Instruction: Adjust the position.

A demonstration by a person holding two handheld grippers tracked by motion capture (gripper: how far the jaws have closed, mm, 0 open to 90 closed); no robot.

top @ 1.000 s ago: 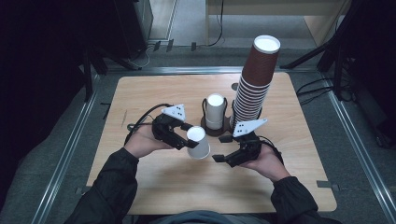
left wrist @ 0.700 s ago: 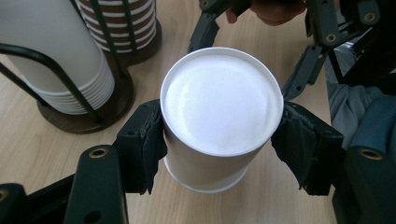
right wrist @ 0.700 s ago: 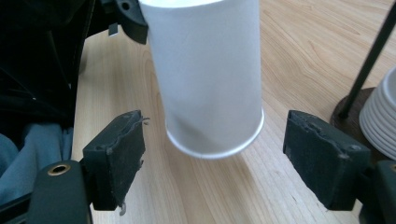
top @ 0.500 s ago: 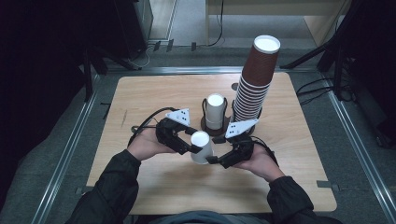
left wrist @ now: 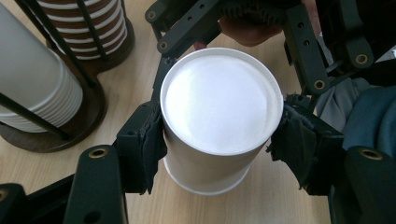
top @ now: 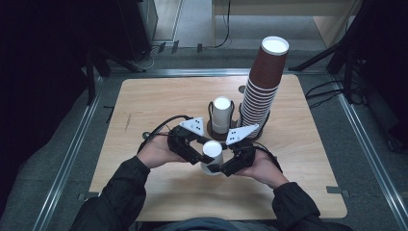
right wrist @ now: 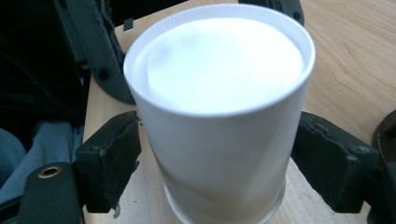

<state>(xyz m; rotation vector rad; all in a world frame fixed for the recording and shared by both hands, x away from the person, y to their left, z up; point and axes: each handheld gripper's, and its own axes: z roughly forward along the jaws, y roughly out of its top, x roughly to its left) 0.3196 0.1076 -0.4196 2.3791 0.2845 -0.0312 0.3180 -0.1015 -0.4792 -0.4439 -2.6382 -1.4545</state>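
On pale wooden table (top: 159, 101), grey floor (top: 77, 144) around, dark room

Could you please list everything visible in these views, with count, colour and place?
white cup: one, white, upside down at the table's near middle, between both grippers
white cup stack: one, white, in the left slot of the holder
brown cup stack: one tall, brown with white rims, in the right slot
cup holder: one, dark wood with black wire, table centre
table: one, light wood
left gripper: one, black, shut on the white cup
right gripper: one, black, jaws just opening, pads flanking the white cup, apart from it
sleeves: two, dark, bottom edge
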